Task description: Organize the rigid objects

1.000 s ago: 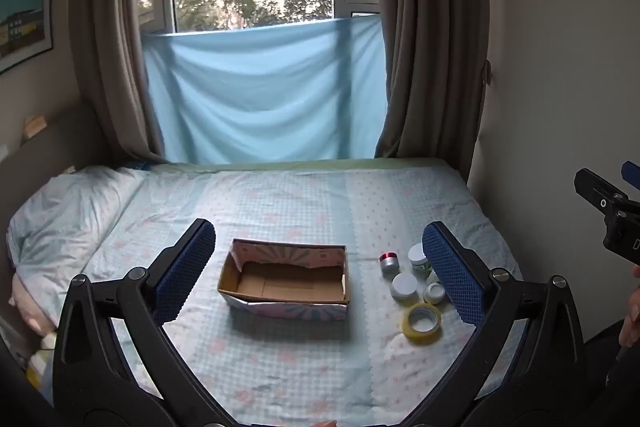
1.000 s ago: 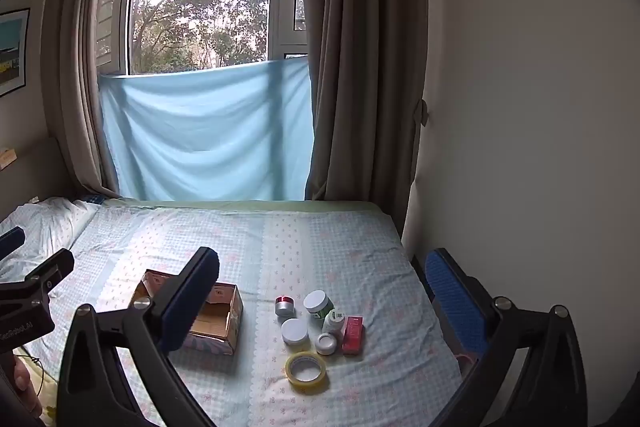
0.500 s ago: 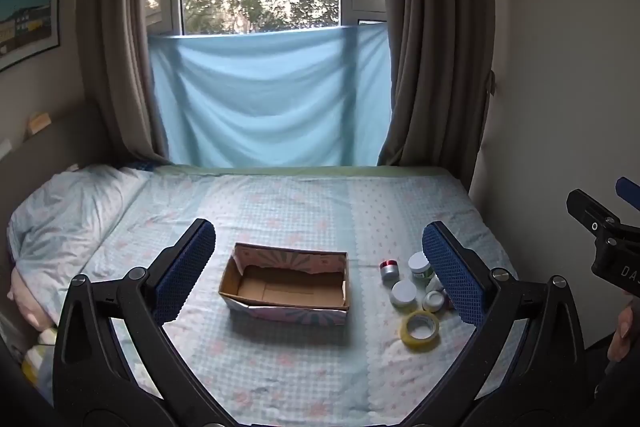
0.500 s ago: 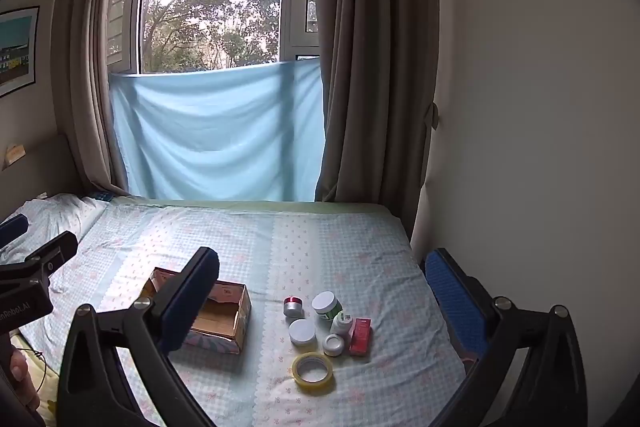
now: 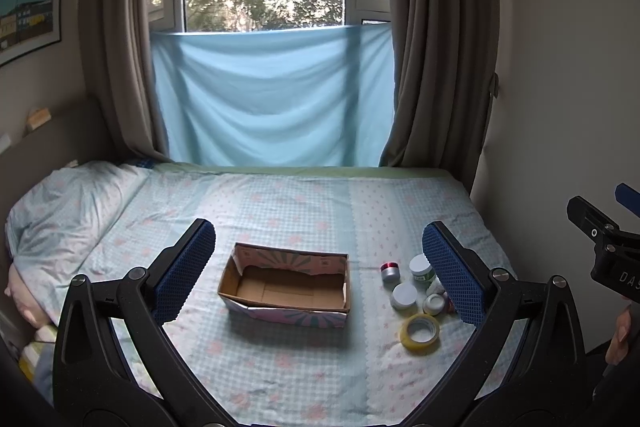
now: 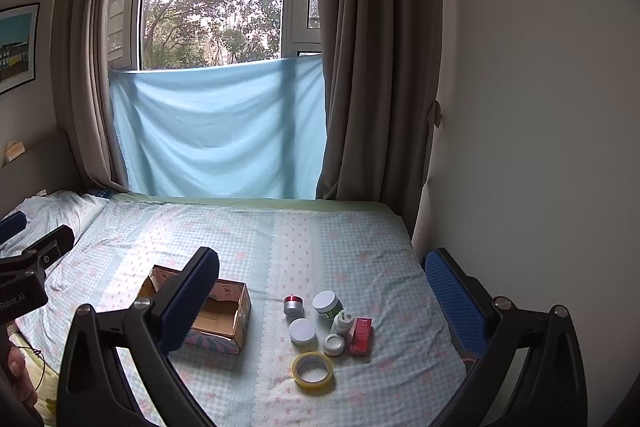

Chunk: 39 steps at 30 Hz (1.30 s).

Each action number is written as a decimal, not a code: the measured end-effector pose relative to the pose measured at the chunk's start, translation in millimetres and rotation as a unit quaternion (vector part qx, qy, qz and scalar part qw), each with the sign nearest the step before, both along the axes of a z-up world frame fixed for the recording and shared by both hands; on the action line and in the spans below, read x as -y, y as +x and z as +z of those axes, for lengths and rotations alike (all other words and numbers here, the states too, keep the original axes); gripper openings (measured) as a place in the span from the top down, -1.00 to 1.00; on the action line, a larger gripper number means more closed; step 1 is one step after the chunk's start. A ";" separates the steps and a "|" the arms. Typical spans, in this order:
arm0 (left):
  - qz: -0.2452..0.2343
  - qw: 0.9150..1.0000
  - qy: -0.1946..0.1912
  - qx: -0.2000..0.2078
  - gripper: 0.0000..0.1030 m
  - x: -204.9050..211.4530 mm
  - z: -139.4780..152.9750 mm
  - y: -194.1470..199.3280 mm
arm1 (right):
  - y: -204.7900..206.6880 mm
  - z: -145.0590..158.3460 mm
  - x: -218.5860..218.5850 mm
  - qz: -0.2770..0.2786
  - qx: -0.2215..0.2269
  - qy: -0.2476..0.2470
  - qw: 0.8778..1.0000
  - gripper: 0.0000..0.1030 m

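An open cardboard box lies empty on the bed. To its right sits a cluster: a red-lidded silver jar, a green jar with white lid, a white-lidded jar, a small white jar, a white bottle, a red box and a yellow tape roll. My left gripper is open and empty, well above the box. My right gripper is open and empty, above the cluster.
The bed has a checked blue sheet, with a pillow at the left. A wall runs along the bed's right edge. Curtains and a blue cloth hang at the window behind.
Both grippers have tilted slightly upward and pulled back a little; the box and cluster sit lower in both views. Nothing on the bed moved.
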<state>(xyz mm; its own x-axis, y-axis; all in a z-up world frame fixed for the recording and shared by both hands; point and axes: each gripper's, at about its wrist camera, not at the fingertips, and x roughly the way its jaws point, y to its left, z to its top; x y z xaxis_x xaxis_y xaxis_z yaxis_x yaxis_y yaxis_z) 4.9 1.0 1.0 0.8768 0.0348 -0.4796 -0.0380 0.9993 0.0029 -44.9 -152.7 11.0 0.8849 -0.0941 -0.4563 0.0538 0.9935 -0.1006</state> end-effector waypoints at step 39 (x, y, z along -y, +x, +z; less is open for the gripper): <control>-0.003 1.000 0.005 0.022 -0.99 -3.8 6.9 8.1 | 11.8 -3.8 -1.2 -0.002 -0.005 0.000 1.000 -1.00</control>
